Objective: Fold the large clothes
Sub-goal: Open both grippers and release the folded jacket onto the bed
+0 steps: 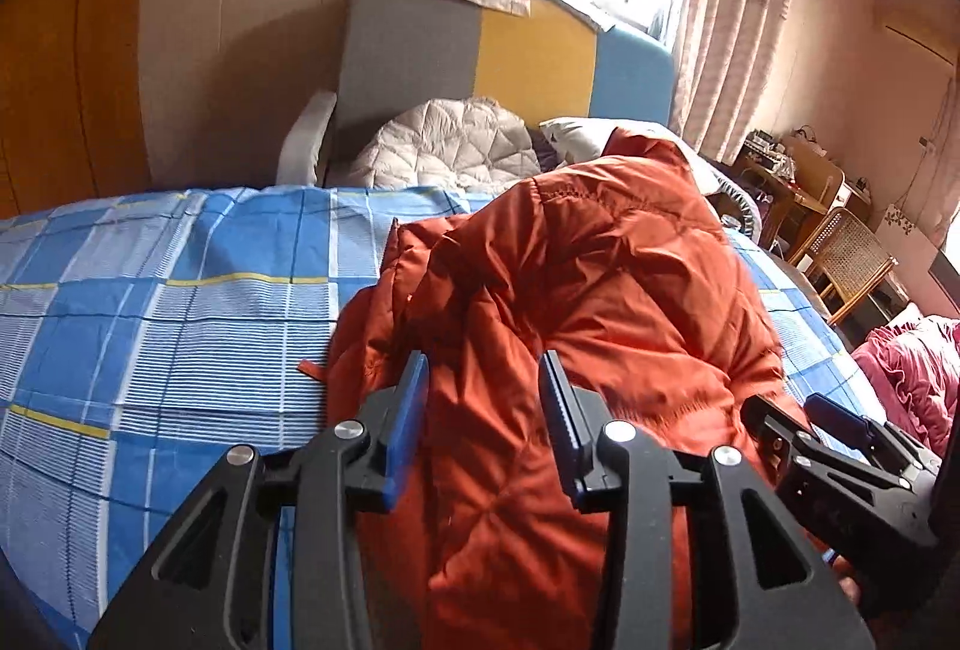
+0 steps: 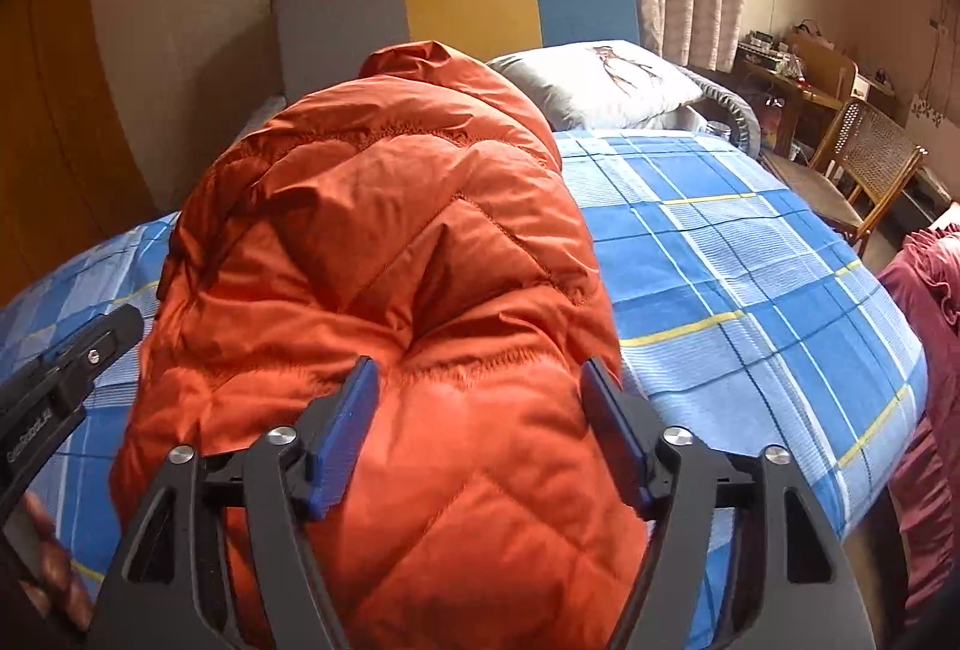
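Observation:
An orange quilted down jacket [image 1: 576, 302] lies bunched lengthwise on the blue plaid bed [image 1: 150, 302]. It also fills the middle of the right wrist view [image 2: 384, 254]. My left gripper [image 1: 483, 368] is open, its blue pads straddling the jacket's near end, with fabric between them. My right gripper [image 2: 480, 374] is open too, over the jacket's near right part. The right gripper also shows at the lower right of the left wrist view [image 1: 840, 446]. The left gripper shows at the left edge of the right wrist view [image 2: 66, 368].
A grey, yellow and blue headboard [image 1: 504, 50] stands at the far end, with a white quilted garment [image 1: 444, 146] and a pillow [image 2: 600, 80] below it. A desk and wicker chair [image 2: 864, 158] stand to the right. A red quilt [image 2: 930, 350] lies at the right edge.

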`<state>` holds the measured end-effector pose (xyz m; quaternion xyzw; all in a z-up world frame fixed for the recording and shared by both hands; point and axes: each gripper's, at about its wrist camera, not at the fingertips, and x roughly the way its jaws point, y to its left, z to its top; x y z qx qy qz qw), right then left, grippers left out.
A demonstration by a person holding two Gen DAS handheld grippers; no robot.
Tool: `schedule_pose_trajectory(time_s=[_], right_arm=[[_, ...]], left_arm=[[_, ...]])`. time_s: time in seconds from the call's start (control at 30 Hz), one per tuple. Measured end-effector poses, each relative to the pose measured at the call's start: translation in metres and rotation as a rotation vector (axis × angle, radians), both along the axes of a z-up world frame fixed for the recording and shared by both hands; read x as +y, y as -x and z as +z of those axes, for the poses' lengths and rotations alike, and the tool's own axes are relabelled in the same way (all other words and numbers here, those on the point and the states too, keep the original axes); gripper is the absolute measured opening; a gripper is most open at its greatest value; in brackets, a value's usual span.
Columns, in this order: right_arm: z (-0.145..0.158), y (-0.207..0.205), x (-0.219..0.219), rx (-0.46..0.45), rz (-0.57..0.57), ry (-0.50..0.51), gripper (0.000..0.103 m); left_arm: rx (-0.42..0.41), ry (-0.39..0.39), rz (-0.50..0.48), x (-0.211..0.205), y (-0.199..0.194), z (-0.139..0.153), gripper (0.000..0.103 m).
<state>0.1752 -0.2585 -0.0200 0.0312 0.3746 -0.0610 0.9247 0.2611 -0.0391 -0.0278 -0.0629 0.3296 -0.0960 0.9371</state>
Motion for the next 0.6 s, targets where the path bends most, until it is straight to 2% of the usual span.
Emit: schedule_pose_trajectory(time_s=[0.23,0.3,0.4,0.47,0.6], right_arm=[[0.011,0.025,0.002,0.001,-0.030,-0.008,0.073],[0.014,0.033,0.003,-0.003,-0.035,-0.003,0.080],[0.019,0.047,0.004,-0.012,-0.034,-0.001,0.082],[0.020,0.054,0.006,-0.013,-0.031,0.008,0.089],[0.023,0.071,0.013,-0.038,-0.012,0.035,0.091]], left_arm=[[-0.020,0.009,0.004,0.006,0.030,0.003,0.050],[-0.018,0.017,0.007,0.010,0.034,0.001,0.056],[-0.019,0.021,0.013,0.015,0.048,-0.002,0.063],[-0.020,0.018,0.021,0.018,0.055,-0.004,0.066],[-0.025,0.013,0.035,0.024,0.069,-0.007,0.073]])
